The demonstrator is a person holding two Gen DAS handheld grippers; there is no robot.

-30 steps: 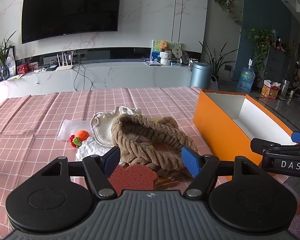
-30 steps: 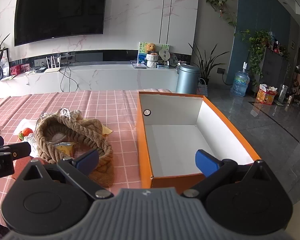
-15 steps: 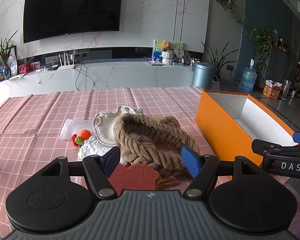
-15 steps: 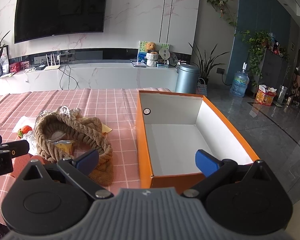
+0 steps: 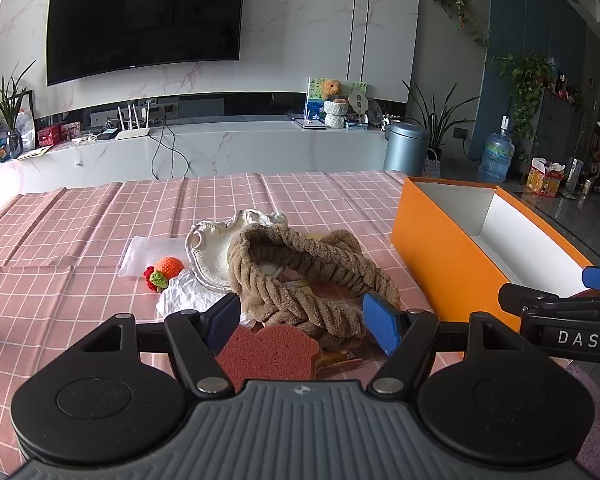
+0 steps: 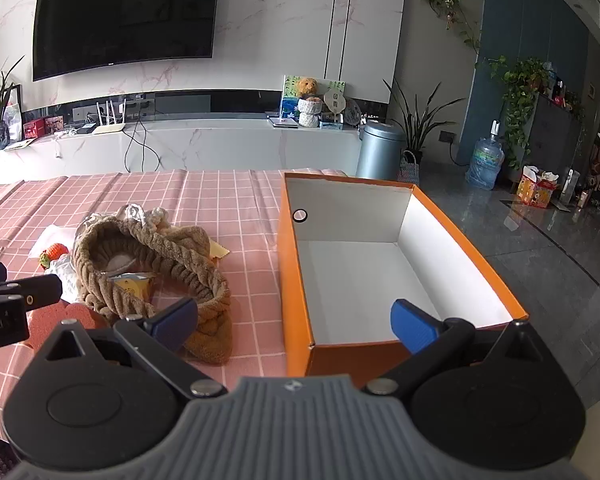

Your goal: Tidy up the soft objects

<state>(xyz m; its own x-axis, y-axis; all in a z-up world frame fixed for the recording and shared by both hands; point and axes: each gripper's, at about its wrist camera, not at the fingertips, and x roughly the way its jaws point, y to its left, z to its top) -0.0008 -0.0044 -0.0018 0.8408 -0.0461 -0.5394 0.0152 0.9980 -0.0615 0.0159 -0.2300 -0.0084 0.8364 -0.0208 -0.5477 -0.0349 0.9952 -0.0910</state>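
Wall-mounted television [image 5: 144, 20]; grey bin [image 5: 405, 148], water jug [image 5: 496, 157] (blue), potted plant [image 6: 4, 100] beyond checked tablecloth [image 5: 60, 248]

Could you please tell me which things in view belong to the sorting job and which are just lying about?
Job: brown braided headband, red sponge, crochet fruit, white cloth, orange box.
Lying about: television, bin, water bottle.

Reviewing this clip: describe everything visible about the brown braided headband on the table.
The brown braided headband looks like plush, fleecy fabric, twisted into a thick braid forming a closed loop. It lies slumped and partly folded on the pink checked tablecloth, left of the orange box. It overlaps a silvery-white cloth, rings a yellow packet, and touches the pink sponge. Neither gripper grips it.
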